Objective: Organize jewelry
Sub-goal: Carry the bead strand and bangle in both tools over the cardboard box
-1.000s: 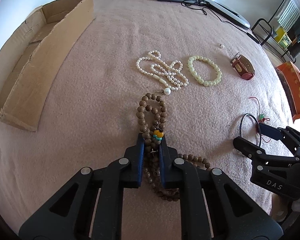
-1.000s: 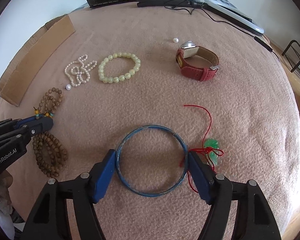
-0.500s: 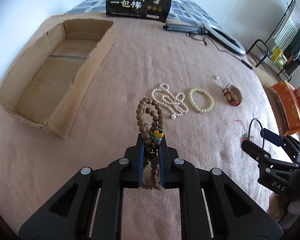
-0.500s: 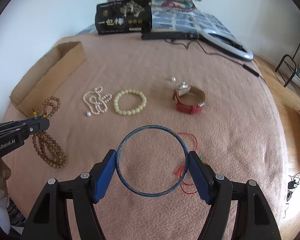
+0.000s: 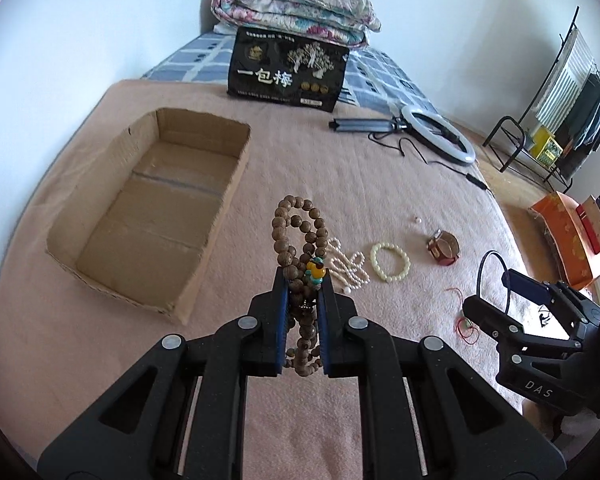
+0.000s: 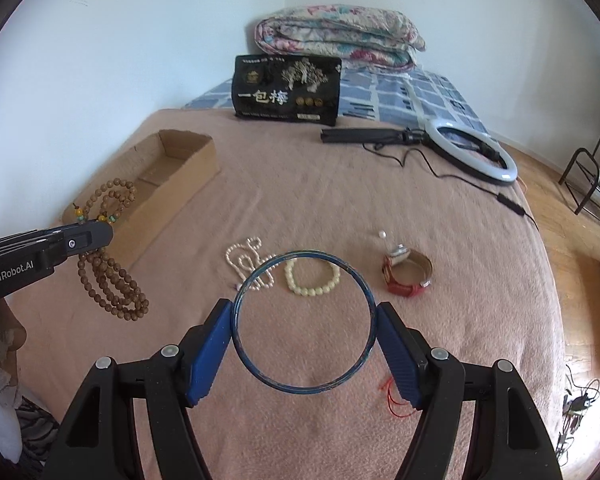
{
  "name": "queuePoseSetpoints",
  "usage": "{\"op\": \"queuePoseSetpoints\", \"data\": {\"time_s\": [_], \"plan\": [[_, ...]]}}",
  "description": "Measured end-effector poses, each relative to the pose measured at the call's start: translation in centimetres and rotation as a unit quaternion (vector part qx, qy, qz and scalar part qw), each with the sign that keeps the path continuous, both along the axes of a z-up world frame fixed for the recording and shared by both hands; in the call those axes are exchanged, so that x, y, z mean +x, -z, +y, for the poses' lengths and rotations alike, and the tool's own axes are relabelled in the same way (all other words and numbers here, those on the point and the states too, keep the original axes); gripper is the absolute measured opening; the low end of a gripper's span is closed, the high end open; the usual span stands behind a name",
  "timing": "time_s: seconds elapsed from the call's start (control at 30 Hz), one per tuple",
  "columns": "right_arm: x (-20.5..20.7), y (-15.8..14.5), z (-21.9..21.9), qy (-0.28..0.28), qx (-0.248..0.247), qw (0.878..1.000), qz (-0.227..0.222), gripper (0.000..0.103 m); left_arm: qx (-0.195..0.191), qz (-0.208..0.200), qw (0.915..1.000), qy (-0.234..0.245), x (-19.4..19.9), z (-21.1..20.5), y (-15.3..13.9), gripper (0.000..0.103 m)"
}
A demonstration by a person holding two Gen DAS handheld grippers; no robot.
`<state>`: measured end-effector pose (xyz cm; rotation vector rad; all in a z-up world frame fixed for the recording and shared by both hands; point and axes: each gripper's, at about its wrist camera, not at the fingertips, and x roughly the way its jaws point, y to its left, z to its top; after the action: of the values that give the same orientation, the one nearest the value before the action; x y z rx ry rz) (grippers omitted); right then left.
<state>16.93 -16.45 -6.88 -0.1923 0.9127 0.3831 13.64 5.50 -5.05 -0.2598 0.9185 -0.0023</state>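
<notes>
A: What does each gripper hold?
B: The left gripper point(image 5: 303, 280) pinches the wooden bead strand point(image 5: 298, 236), lifted above the blanket point(image 5: 340, 184); the right gripper point(image 6: 304, 322) clamps the blue bangle point(image 6: 305, 390).
A: Farther out?
B: Pearls point(image 6: 244, 260), a pale bracelet point(image 6: 312, 278), a watch point(image 6: 408, 276), then the cardboard box point(image 5: 220, 208).

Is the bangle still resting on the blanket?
Apart. The right wrist view shows the bangle clamped between the right gripper's fingers, lifted above the blanket.
</notes>
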Motion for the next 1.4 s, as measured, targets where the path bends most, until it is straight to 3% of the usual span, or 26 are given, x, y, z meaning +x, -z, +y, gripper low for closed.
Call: {"op": "queuePoseSetpoints", "data": {"time_s": [0.43,0.8,1.4], "plan": [[2.5,-2.2,4.2,-0.014,0.003,1.000,-0.018,0.074,0.028,-0.023,0.9979,-0.054,1.1,7.4,-2.3,0.011],[5.7,-3.4,10.4,-0.043,0.008,0.999,-0.031,0.073,0.021,-0.018,0.9944,-0.102,2.3,13.4,-1.1,0.011],[9.8,-0.3,20.4,-0.083,0.013,0.996,-0.021,0.074,0.024,0.011,0.9942,-0.104,4.4,15.4,2.4,0.011]]}}
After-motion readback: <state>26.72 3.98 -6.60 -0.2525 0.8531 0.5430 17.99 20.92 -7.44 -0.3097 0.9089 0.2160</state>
